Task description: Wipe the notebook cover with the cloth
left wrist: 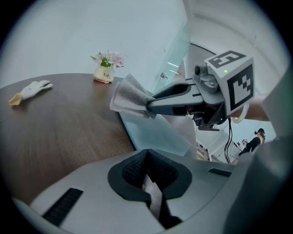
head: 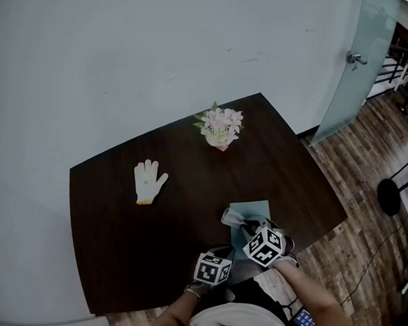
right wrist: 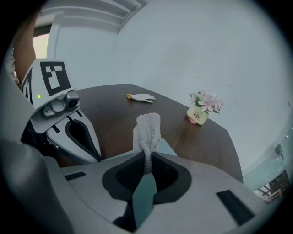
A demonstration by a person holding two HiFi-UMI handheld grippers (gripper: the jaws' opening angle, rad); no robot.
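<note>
Holding grey cloth (right wrist: 147, 128) pinched in right gripper (right wrist: 147, 161) above notebook (head: 258, 207) at table (head: 114, 257) front edge.
Cloth secured, cover wiping seemingly not yet done; left gripper (left wrist: 147, 157) closed, empty.

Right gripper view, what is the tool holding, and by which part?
The right tool holds the grey terry cloth, pinched at its bunched lower end.

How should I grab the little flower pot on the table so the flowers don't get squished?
Probably best to grip the flower pot by its body, below the flowers. It stands upright with the blooms spreading over its top, so coming straight down would crush them. Come in level from the near side, with one jaw on each side of the pot.
</note>
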